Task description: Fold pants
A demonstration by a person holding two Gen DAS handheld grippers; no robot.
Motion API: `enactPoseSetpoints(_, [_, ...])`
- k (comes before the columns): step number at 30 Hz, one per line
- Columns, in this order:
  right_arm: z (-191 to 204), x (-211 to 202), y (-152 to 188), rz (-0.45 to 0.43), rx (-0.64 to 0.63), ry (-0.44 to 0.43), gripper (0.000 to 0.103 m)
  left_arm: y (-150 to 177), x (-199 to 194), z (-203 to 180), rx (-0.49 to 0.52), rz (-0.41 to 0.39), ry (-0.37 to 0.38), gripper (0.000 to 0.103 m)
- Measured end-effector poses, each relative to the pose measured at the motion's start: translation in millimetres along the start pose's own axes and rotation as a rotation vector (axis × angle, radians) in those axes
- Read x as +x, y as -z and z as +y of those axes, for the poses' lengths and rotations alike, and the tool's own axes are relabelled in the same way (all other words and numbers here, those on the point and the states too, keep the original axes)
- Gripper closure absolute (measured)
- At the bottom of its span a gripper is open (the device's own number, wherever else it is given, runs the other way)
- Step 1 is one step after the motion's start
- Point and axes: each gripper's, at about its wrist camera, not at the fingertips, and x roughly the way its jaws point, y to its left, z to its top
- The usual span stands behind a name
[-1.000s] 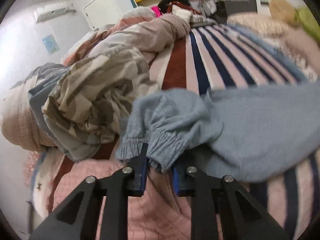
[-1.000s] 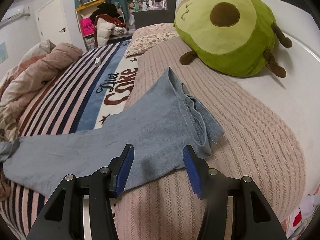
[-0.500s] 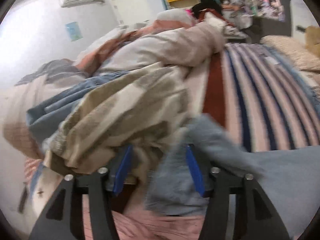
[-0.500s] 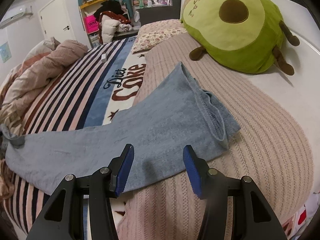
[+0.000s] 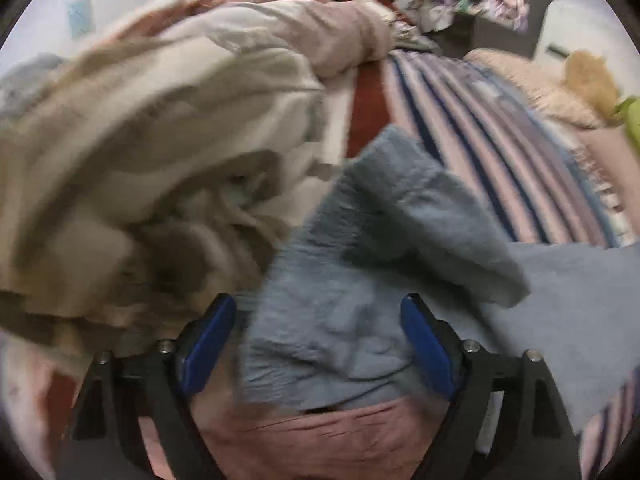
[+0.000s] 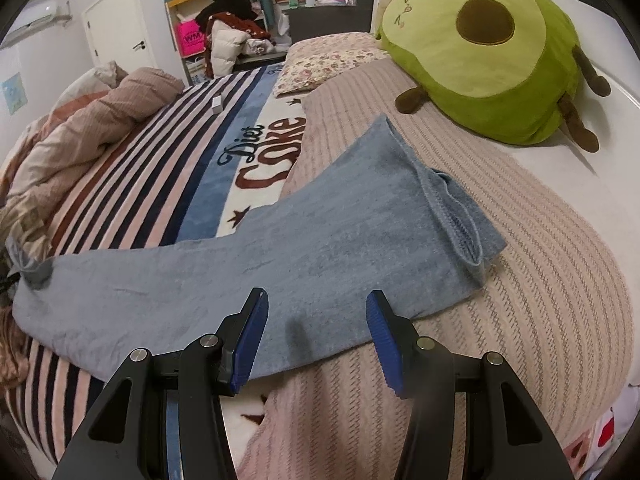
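Observation:
Grey-blue pants [image 6: 304,240] lie stretched across the bed, waistband [image 6: 460,216] at the right, leg cuffs at the far left. My right gripper [image 6: 316,328] is open and hovers over the near edge of the pants' upper part. In the left wrist view the bunched cuff end of the pants [image 5: 360,288] lies between the blue pads of my left gripper [image 5: 318,344], which is wide open and grips nothing. This view is blurred.
A camouflage garment and crumpled quilt [image 5: 160,152] pile up left of the cuffs. A striped "Diet Coke" blanket [image 6: 168,184] and a pink knit cover [image 6: 540,280] lie under the pants. A green avocado plush [image 6: 492,40] and floral pillow [image 6: 328,56] sit behind.
My left gripper let go of the cuff and opened wide; the cuff end dropped onto the bed. My right gripper stayed open and drew back a little.

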Motion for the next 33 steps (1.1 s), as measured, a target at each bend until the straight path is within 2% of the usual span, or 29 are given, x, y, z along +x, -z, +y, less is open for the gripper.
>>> enactPoseSetpoints(1, [0.4,0.4,0.3,0.004,0.0,0.002,0.057,1.5,0.7,-1.0,0.01,-0.006,0.002,0.051])
enactPoseSetpoints(3, [1.4,0.7,0.6,0.009,0.003,0.008,0.057,3.9,-2.5,-0.6,0.031,-0.006,-0.002,0.081])
enactPoseSetpoints(6, [2.8,-0.1,0.3,0.011,0.01,0.008,0.057,10.6,-22.4,4.6,0.019,-0.013,0.046,0.091])
enactPoseSetpoints(11, [11.4,-1.3,1.1,0.015,0.001,-0.006,0.057,28.4,-73.3,30.3,-0.056,-0.003,0.098,0.093])
enactPoseSetpoints(14, [16.6,-2.2,0.4,0.013,-0.01,-0.017,0.057,44.4,-90.5,40.3,-0.066,0.032,0.058,0.093])
enactPoseSetpoints(17, [19.0,-1.8,0.4,0.01,-0.008,-0.03,0.057,54.9,-73.9,40.7,-0.068,0.131,0.007,0.09])
enactPoseSetpoints(18, [19.3,-0.4,0.6,0.012,-0.007,-0.036,0.057,57.0,-68.4,41.1,-0.077,0.149,-0.013,0.086])
enactPoseSetpoints(20, [20.2,3.5,2.0,0.022,-0.009,-0.043,0.057,55.5,-70.0,37.0,-0.065,0.125,-0.046,0.071])
enactPoseSetpoints(22, [19.6,6.8,3.5,0.035,-0.011,-0.04,0.057,49.1,-79.9,28.9,-0.041,0.067,-0.048,0.037])
enactPoseSetpoints(24, [17.5,8.6,4.0,0.044,-0.002,-0.042,0.057,42.7,-87.9,18.1,0.012,0.035,-0.042,0.034])
enactPoseSetpoints(27, [15.0,7.5,3.0,0.038,0.013,-0.046,0.057,38.8,-95.3,-8.3,0.153,0.01,-0.074,0.031])
enactPoseSetpoints(31, [15.8,7.6,5.1,0.041,0.008,-0.052,0.057,41.5,-92.9,-45.3,0.336,-0.007,-0.161,0.03])
enactPoseSetpoints(33, [15.2,7.6,5.9,0.04,0.014,-0.057,0.057,37.5,-89.2,-52.9,0.369,-0.022,-0.145,0.027])
